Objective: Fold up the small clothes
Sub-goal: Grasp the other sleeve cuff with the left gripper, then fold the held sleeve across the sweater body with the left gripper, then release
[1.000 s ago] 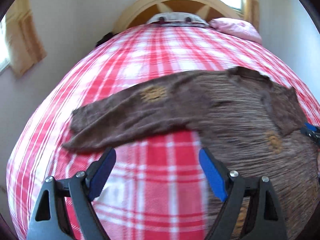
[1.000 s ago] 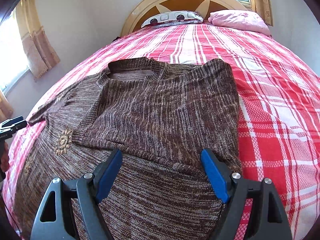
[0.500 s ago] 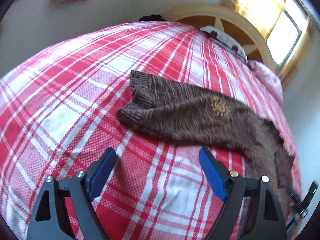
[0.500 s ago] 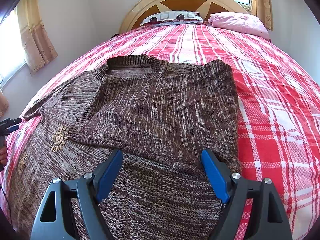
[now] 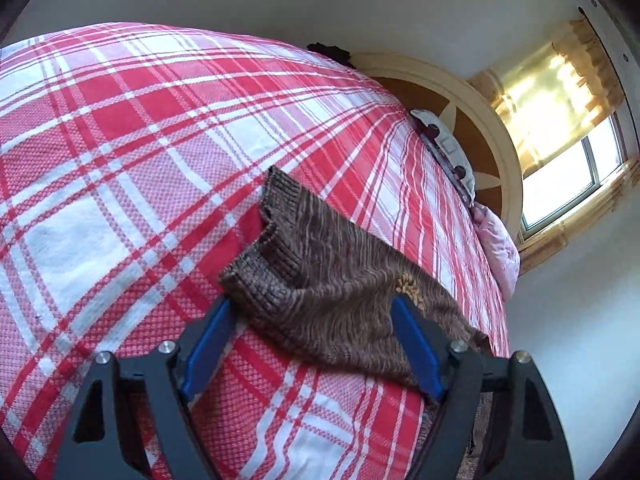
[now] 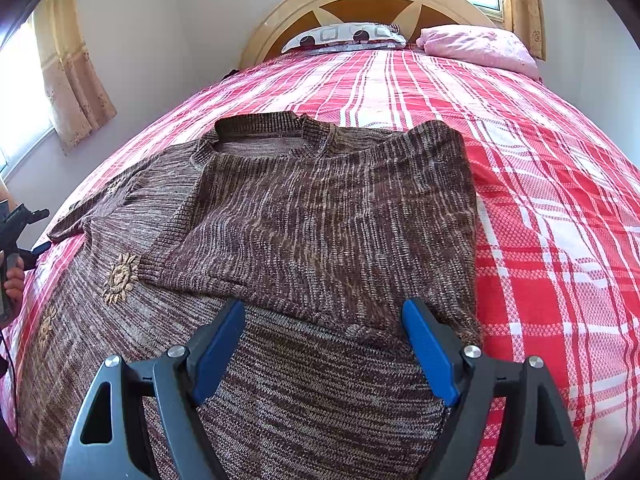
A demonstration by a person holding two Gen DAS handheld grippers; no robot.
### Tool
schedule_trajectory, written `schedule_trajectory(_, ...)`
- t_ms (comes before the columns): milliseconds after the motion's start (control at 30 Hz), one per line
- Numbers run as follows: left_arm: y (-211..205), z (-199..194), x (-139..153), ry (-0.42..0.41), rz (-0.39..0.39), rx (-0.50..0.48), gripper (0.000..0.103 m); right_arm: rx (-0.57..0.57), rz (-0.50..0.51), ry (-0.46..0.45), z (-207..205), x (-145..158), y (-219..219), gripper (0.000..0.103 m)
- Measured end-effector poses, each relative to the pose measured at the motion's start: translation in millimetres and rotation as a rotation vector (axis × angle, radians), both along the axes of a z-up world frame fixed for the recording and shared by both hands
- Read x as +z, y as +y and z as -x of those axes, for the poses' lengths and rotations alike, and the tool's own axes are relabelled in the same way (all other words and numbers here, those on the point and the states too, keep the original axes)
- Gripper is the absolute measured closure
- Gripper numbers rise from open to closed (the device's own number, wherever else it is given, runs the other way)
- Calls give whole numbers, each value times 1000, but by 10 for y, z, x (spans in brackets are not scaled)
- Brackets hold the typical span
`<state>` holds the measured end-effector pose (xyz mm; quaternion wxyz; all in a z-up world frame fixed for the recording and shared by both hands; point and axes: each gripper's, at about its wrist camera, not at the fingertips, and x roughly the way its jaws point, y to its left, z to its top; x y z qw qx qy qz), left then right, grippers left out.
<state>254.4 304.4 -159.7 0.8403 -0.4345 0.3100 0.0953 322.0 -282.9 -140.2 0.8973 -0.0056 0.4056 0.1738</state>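
While the left wrist view shows only one sleeve cuff (image 5: 272, 256) between the spread fingers of the left gripper (image 5: 312, 344), the right view shows the whole brown sweater (image 6: 320, 232) on the plaid bed (image 6: 540, 220) — right gripper (image 6: 324, 352) open above it, two pillows beyond, hem cut off.

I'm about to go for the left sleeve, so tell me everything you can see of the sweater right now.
The brown sweater is a marled knit with ribbed collar and cuffs and tan sun motifs. It lies flat on the red plaid bedspread, collar toward the headboard. Its right side is already folded over the body; the left sleeve stretches outward, cuff slightly curled. The left hand-held gripper straddles that sleeve, jaws open; the right hand-held gripper hovers open over the body.
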Motion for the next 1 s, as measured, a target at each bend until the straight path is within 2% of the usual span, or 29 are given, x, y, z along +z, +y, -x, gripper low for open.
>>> schedule_trajectory(67,-22,-29,-9,-9,7,-13,41,0,-2,0,0,1,2,21)
schedule_trajectory(167,-47,-105,-48,18,-14,-21,54,0,-1,0,0,1,0,21)
schedule_trajectory(267,17,-149,-129,38,-9,0,84,0,0,0,0,1,-1,21)
schedule_trajectory(300,40,-153,-148,39,-4,4,87,0,0,0,0,1,-1,21)
schedule_trajectory(400,78,-149,-172,26,10,-2,89,0,-1,0,0,1,-2,21)
schedule_trajectory(633,53,-188,-113,12,-25,-21,93,0,0,-1,0,-1,-3,21)
schedule_trajectory(1000,-41,-220,210,-84,-93,-35,94,1,0,-1,0,-3,-2,21)
